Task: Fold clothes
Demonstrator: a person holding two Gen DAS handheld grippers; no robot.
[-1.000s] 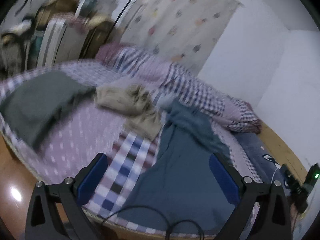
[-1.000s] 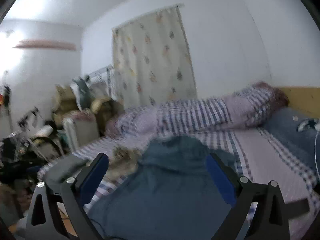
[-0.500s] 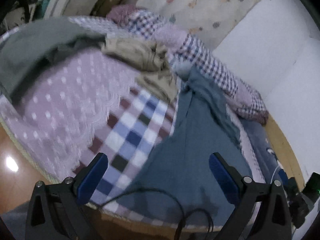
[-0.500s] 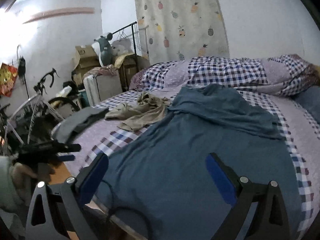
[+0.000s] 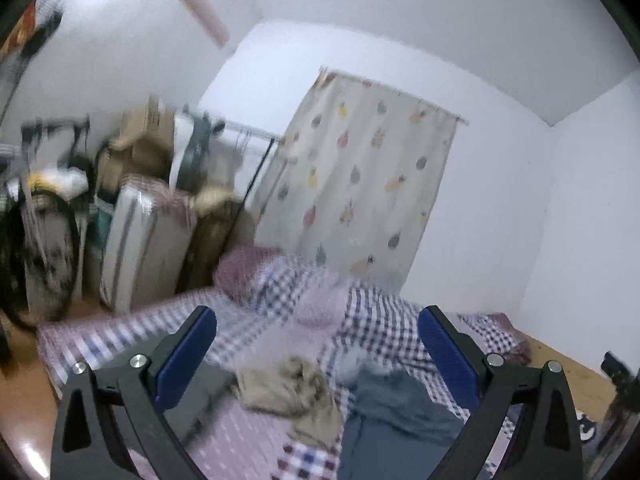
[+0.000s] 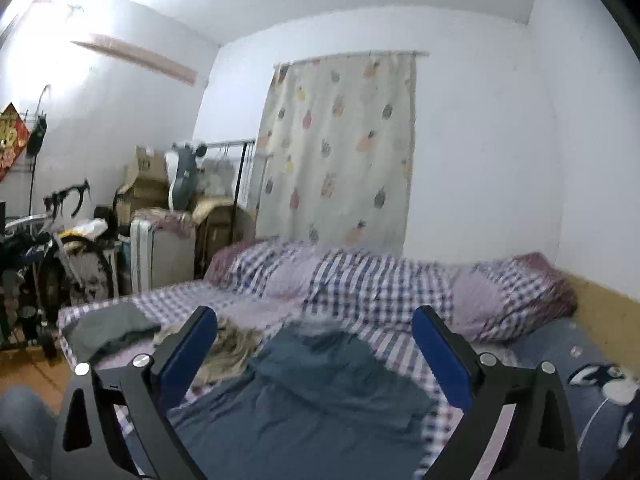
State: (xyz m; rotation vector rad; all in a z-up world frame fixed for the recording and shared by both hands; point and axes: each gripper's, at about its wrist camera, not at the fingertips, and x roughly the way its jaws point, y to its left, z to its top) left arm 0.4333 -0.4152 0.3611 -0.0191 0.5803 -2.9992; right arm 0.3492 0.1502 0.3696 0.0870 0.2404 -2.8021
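While both tools [image 5: 316, 360] [image 6: 314, 354] hang spread, empty: checked bed [image 6: 400, 344], blue garment [image 6: 312, 400], pineapple curtain [image 6: 340, 148].

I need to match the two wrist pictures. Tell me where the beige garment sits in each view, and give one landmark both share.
Left wrist: beige garment lies low centre, crumpled on the bed between the fingers, left of the blue garment.
Right wrist: beige garment is lower left, just beyond the left finger, partly hidden.
Shared landmark: the curtain behind the bed.
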